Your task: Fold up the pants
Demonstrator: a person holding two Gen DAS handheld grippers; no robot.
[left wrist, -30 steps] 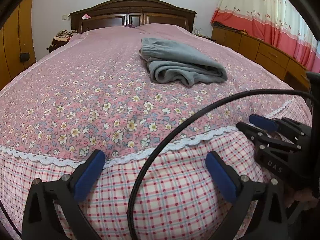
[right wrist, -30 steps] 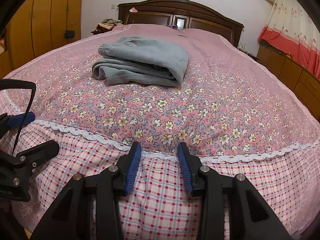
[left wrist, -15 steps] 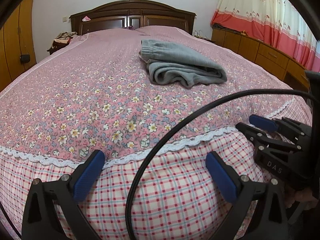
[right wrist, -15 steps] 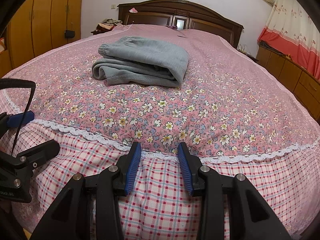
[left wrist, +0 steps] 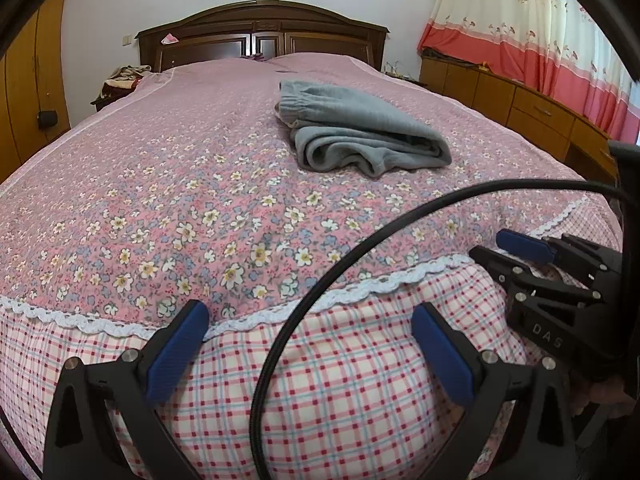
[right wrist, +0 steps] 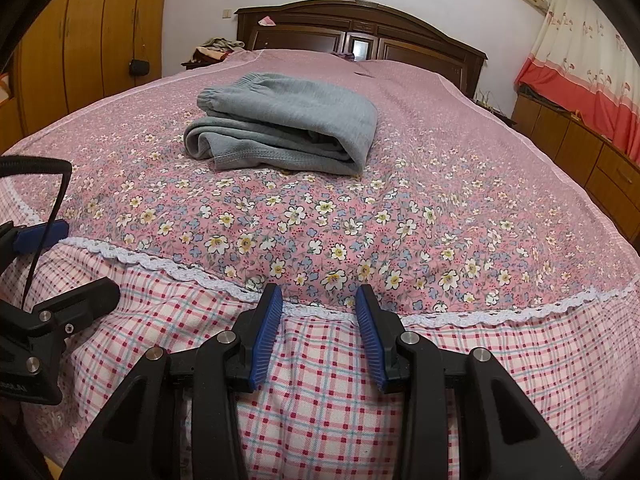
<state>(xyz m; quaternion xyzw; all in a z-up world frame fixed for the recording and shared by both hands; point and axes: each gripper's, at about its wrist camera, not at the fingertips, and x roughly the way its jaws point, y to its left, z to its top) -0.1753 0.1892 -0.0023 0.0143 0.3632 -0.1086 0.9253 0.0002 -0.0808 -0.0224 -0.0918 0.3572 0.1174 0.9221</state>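
Nothing has shifted in the last second: my left claw (left wrist: pixel 308 340) gapes wide and my right claw (right wrist: pixel 318 332) stands part open, both empty at the bed (right wrist: pixel 440 220) edge, well short of the folded grey pants (right wrist: pixel 288 128), so the folding looks finished.

near half of the floral bedspread (right wrist: pixel 400 216) lies bare, open to passage. folded grey pants (right wrist: pixel 288 132) occupy the middle, further off. black cable (left wrist: pixel 320 292) arcs across the left gripper's (left wrist: pixel 308 344) front.
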